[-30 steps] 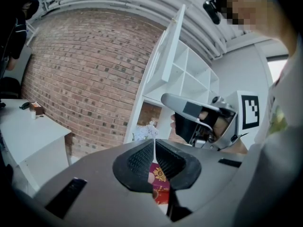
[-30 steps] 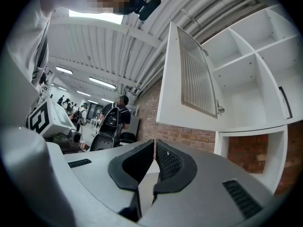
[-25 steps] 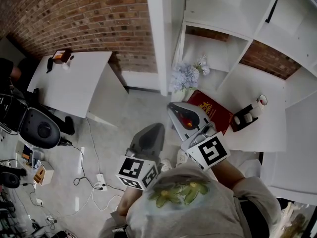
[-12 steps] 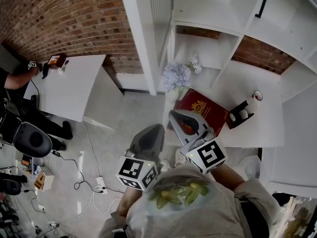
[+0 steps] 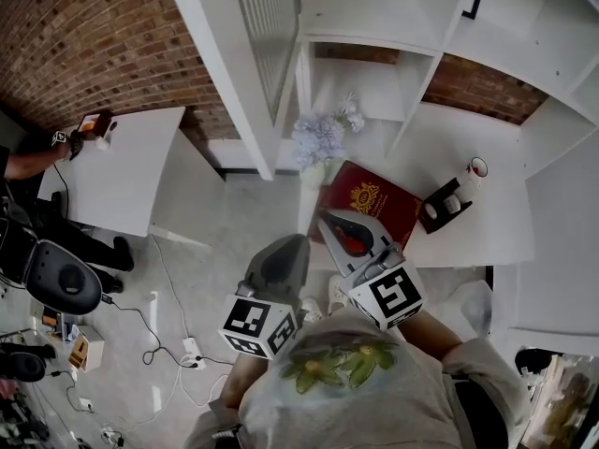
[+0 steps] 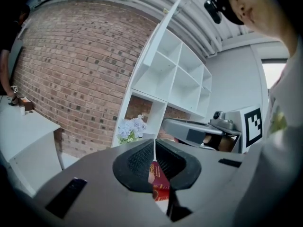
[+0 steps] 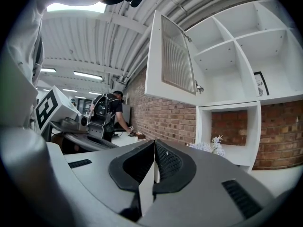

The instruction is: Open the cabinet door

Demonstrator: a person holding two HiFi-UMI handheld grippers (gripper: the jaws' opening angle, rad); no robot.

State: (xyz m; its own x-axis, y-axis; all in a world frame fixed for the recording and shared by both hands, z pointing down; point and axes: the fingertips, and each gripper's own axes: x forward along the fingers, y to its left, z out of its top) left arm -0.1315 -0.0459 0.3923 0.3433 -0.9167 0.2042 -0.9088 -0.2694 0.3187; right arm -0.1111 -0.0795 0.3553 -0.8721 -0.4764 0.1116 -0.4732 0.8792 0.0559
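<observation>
The white cabinet door (image 5: pixel 255 36) with a slatted panel stands swung open at the top of the head view, hinged to the white shelf unit (image 5: pixel 370 21). From the right gripper view the door (image 7: pixel 173 60) juts out above an open compartment. My left gripper (image 5: pixel 289 242) is shut with nothing in it and hangs low over the floor in front of the shelves. To its right, my right gripper (image 5: pixel 329 221) is also shut and empty, above a red book (image 5: pixel 372 202). Neither gripper touches the door. Both pairs of jaws meet in the left gripper (image 6: pixel 154 161) and right gripper (image 7: pixel 154 167) views.
Pale blue flowers (image 5: pixel 318 137), a mug (image 5: pixel 477 168) and a black holder (image 5: pixel 440 209) sit on the low white shelf. A white table (image 5: pixel 117 171) stands at left, where a person's hand (image 5: pixel 67 142) reaches. A black chair (image 5: pixel 65 279) and cables lie on the floor.
The open door now shows larger and further left at the top of the head view, with the shelves shifted left too. Both grippers stay shut and have barely moved.
</observation>
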